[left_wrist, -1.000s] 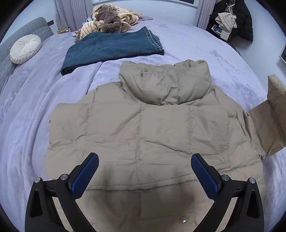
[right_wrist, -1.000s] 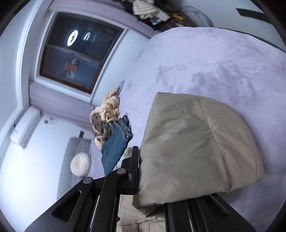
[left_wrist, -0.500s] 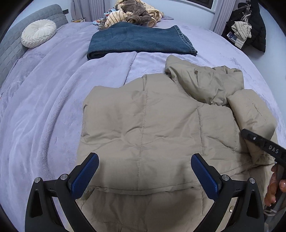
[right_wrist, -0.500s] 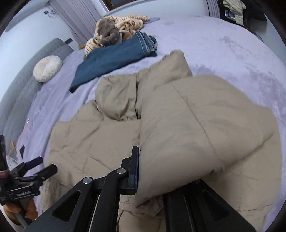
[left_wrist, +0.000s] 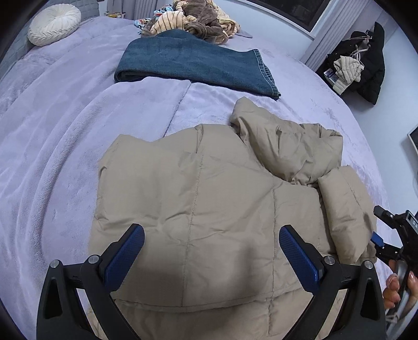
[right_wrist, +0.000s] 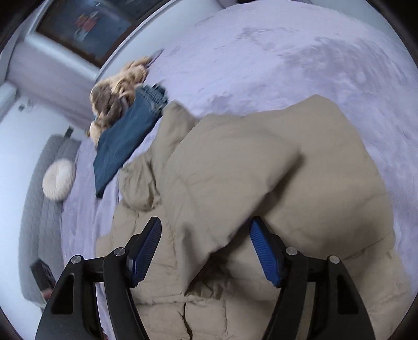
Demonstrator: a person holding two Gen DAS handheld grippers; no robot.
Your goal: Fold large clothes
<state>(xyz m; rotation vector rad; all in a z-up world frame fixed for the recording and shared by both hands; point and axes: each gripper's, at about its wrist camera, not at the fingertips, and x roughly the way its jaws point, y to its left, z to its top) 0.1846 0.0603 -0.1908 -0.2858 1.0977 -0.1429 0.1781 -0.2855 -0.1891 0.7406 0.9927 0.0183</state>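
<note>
Compared with a second ago, the right sleeve (left_wrist: 344,209) of the beige quilted puffer jacket (left_wrist: 198,209) no longer hangs out to the right; it lies folded in over the right edge of the body. The right gripper (right_wrist: 206,251), which clamped that sleeve, has just been opening, its blue pads standing apart around loose fabric. The jacket lies back-up on the near lavender plush bedspread (left_wrist: 65,157), hood crumpled at the far right, and the left gripper (left_wrist: 209,248) hovers wide open above its hem.

Open lavender bedspread (left_wrist: 78,136) left of the tan puffer jacket (left_wrist: 198,209). Farther off, blocked by folded jeans (left_wrist: 193,62), heaped clothes (left_wrist: 193,23), and round cushion (left_wrist: 53,24) far left.
</note>
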